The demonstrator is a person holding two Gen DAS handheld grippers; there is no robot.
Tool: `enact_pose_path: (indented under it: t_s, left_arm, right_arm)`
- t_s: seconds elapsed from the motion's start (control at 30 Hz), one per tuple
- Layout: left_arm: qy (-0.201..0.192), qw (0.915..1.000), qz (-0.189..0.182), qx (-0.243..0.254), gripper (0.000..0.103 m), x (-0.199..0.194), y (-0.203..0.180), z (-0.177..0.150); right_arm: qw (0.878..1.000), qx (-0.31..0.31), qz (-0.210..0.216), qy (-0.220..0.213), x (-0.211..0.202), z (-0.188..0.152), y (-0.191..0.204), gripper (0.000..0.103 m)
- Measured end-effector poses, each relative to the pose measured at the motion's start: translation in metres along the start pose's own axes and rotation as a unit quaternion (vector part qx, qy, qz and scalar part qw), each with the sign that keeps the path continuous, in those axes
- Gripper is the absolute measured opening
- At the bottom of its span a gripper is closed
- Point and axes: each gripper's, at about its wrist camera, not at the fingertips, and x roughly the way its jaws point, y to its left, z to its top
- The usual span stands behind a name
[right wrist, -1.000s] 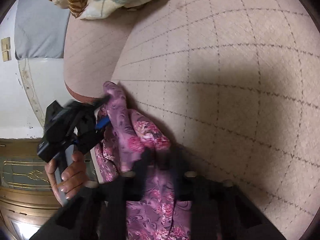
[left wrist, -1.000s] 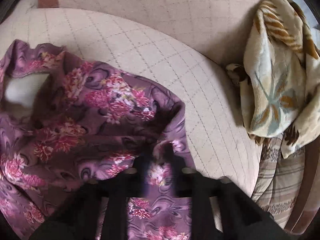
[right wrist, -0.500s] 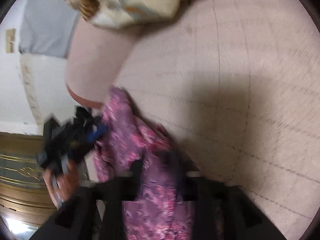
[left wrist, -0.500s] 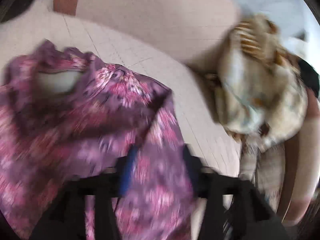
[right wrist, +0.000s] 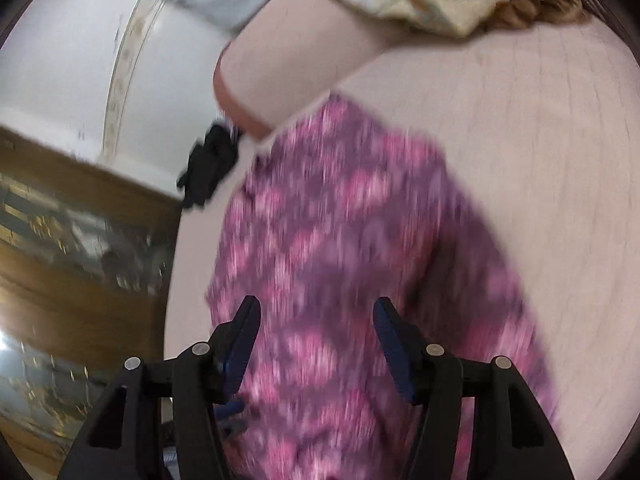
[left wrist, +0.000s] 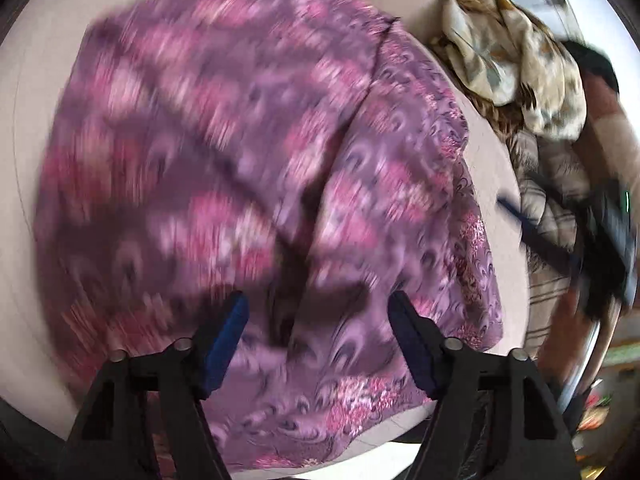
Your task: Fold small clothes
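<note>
Since the earlier frames, both pairs of tongs have been let go of the purple floral garment, which had been pinched and lifted at its edge and is now spread over the quilted beige sofa cushion. The left tongs are seen standing wide, nothing between the blue pads, with the cloth lying beneath and beyond them. The right tongs are likewise parted wide and empty above the same cloth. Much of the fabric is blurred by motion, so its creases cannot be read closely; a seam or fold line is seen running down its middle in the left view. A heap of cream patterned cloth is piled against the sofa back, apart from the purple piece.

The laying-out step is judged to be just finished, with the first fold yet to be made. For the next move, two corners of one edge would need to be taken up, one by each pair of tongs, and carried across evenly so that no bunching is left.
</note>
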Motion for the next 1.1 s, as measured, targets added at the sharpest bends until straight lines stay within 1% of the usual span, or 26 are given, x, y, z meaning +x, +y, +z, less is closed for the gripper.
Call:
enact_pose_path:
  t_s: [0.03, 0.07, 0.1, 0.13, 0.17, 0.2, 0.23, 0.27, 0.33, 0.37, 0.4, 0.43, 0.47, 0.5, 0.53, 0.57, 0.63, 0.7, 0.77, 0.8, 0.83, 0.87, 0.93, 0.97, 1.03, 1.1]
  left_arm:
    - [-0.013, 0.9998, -0.011, -0.01, 0.063, -0.002, 0.006, -0.007]
    - [-0.032, 0.9992, -0.019, -0.014, 0.053, -0.006, 0.009, -0.012]
    - [-0.034, 0.9989, -0.029, -0.012, 0.037, -0.008, 0.01, -0.014]
    - [-0.026, 0.9987, -0.044, -0.008, 0.006, -0.007, 0.008, -0.016]
    - [-0.018, 0.9979, -0.059, -0.017, 0.004, -0.008, 0.008, -0.019]
    - [-0.019, 0.9976, -0.064, -0.015, 0.004, -0.011, 0.006, -0.022]
    - [-0.025, 0.9976, -0.064, -0.004, 0.004, -0.016, 0.003, -0.024]
    - [-0.033, 0.9979, -0.055, 0.005, 0.004, -0.022, 0.001, -0.028]
    - [-0.05, 0.9986, -0.013, 0.001, 0.007, -0.023, 0.01, -0.034]
    - [-0.061, 0.998, 0.017, 0.007, 0.02, -0.02, 0.014, -0.036]
    - [-0.063, 0.9967, 0.047, 0.017, 0.028, -0.017, 0.013, -0.033]
    - [-0.066, 0.9964, 0.048, 0.022, 0.029, -0.019, 0.014, -0.035]
    - [-0.071, 0.9966, 0.037, 0.02, 0.037, -0.029, 0.012, -0.035]
    - [-0.085, 0.9956, 0.029, 0.025, 0.043, -0.039, 0.01, -0.035]
    - [-0.114, 0.9925, 0.023, 0.039, 0.059, -0.055, 0.004, -0.036]
    - [-0.133, 0.9894, 0.032, 0.047, 0.07, -0.068, -0.001, -0.035]
    - [-0.157, 0.9836, 0.061, 0.065, 0.072, -0.091, -0.009, -0.025]
    - [-0.162, 0.9809, 0.074, 0.078, 0.073, -0.106, -0.012, -0.005]
    - [-0.172, 0.9783, 0.083, 0.081, 0.073, -0.124, -0.003, 0.026]
    - [-0.174, 0.9781, 0.085, 0.077, 0.074, -0.13, 0.001, 0.041]
    - [-0.173, 0.9784, 0.089, 0.07, 0.075, -0.135, 0.006, 0.057]
    - [-0.168, 0.9794, 0.094, 0.061, 0.076, -0.137, 0.011, 0.083]
    - [-0.165, 0.9804, 0.095, 0.051, 0.076, -0.135, 0.019, 0.123]
    - [-0.165, 0.9805, 0.097, 0.045, 0.076, -0.132, 0.022, 0.136]
    - [-0.152, 0.9826, 0.105, 0.021, 0.076, -0.114, 0.036, 0.179]
    - [-0.14, 0.9829, 0.118, 0.021, 0.076, -0.094, 0.042, 0.209]
  right_arm:
    - [1.0, -0.003, 0.002, 0.01, -0.001, -0.027, -0.003, 0.056]
    - [1.0, -0.007, 0.0, 0.02, -0.001, -0.045, -0.005, 0.054]
    - [0.999, -0.013, -0.013, 0.033, 0.004, -0.072, -0.005, 0.044]
    - [0.999, -0.016, -0.027, 0.038, 0.006, -0.084, -0.008, 0.029]
    - [0.998, -0.021, -0.043, 0.046, 0.01, -0.096, -0.008, 0.021]
    - [0.996, -0.03, -0.061, 0.05, 0.014, -0.107, -0.009, 0.008]
    - [0.995, -0.037, -0.078, 0.044, 0.013, -0.11, -0.008, 0.006]
    - [0.994, -0.046, -0.093, 0.028, 0.008, -0.109, -0.007, 0.006]
    - [0.993, -0.055, -0.101, 0.0, -0.002, -0.105, -0.006, 0.007]
    - [0.993, -0.055, -0.101, -0.008, -0.004, -0.103, -0.008, 0.007]
    - [0.993, -0.052, -0.102, -0.011, -0.002, -0.101, -0.012, 0.014]
    - [0.993, -0.049, -0.106, -0.01, 0.0, -0.1, -0.015, 0.028]
    - [0.992, -0.048, -0.116, -0.01, 0.002, -0.1, -0.017, 0.037]
    - [0.991, -0.051, -0.124, -0.013, 0.001, -0.098, -0.014, 0.054]
    - [0.989, -0.06, -0.131, -0.018, -0.002, -0.098, -0.01, 0.06]
    - [0.989, -0.071, -0.124, -0.027, -0.008, -0.098, -0.003, 0.061]
    - [0.99, -0.087, -0.105, -0.038, -0.02, -0.097, 0.01, 0.068]
    - [0.99, -0.096, -0.092, -0.043, -0.028, -0.089, 0.021, 0.074]
    - [0.991, -0.106, -0.071, -0.048, -0.038, -0.073, 0.034, 0.078]
    - [0.99, -0.12, -0.059, -0.045, -0.041, -0.06, 0.041, 0.083]
    - [0.989, -0.129, -0.057, -0.042, -0.041, -0.051, 0.047, 0.086]
    - [0.988, -0.139, -0.058, -0.04, -0.042, -0.034, 0.053, 0.086]
    - [0.987, -0.146, -0.055, -0.033, -0.039, -0.002, 0.056, 0.086]
    - [0.987, -0.146, -0.054, -0.029, -0.035, 0.013, 0.055, 0.087]
    - [0.989, -0.14, -0.05, -0.015, -0.025, 0.057, 0.048, 0.087]
    - [0.988, -0.144, -0.063, -0.012, -0.012, 0.092, 0.042, 0.087]
